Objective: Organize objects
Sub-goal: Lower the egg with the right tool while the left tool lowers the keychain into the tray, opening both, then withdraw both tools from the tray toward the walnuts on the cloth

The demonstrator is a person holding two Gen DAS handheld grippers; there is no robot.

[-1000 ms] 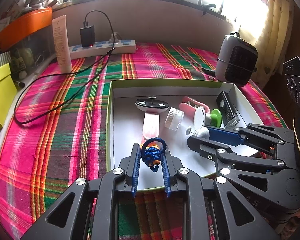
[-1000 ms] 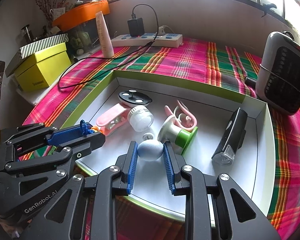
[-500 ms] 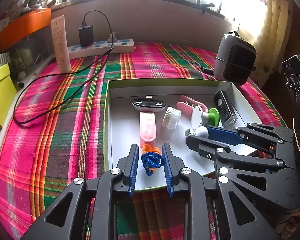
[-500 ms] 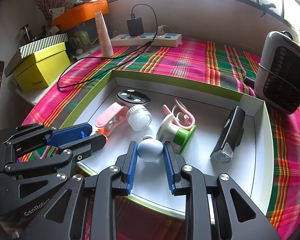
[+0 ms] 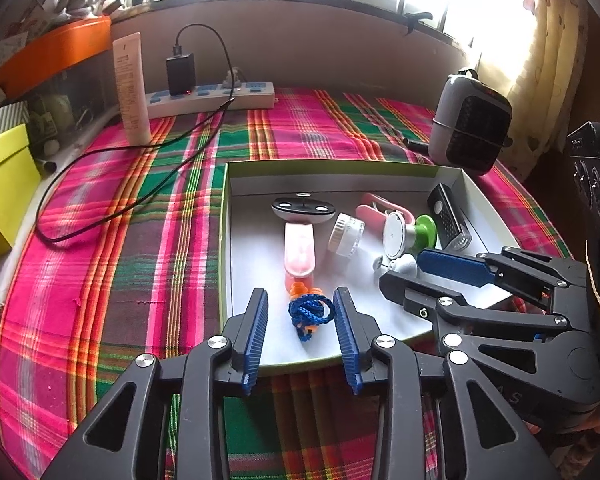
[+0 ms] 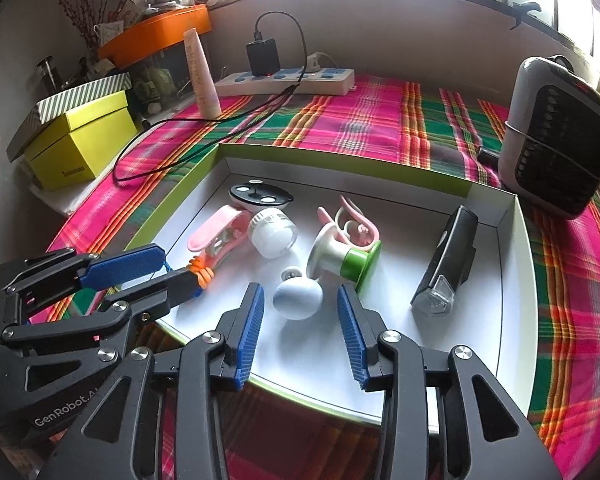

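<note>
A white tray with a green rim [image 5: 224, 216] [image 6: 340, 160] lies on the plaid cloth. My left gripper [image 5: 301, 304] is open; a blue cord with orange beads [image 5: 310, 312] lies on the tray floor between its pads, untouched. My right gripper [image 6: 300, 300] is open; a pale round knob [image 6: 298, 300] lies on the tray between its pads. In the tray also lie a pink clip [image 5: 299, 246], a small white jar [image 6: 271, 232], a green and white spool [image 6: 342, 258], a black bike light [image 6: 448, 260] and a black oval device [image 5: 303, 209].
A grey and black heater [image 6: 560, 140] stands right of the tray. A power strip [image 5: 212, 96] with a black charger and cable, and a cream tube [image 5: 130, 88], stand at the back. A yellow box [image 6: 80, 140] sits at the left.
Both grippers opened. The left one let the blue cord down onto the tray floor. The right one let go of the pale knob, which rests in the tray.
</note>
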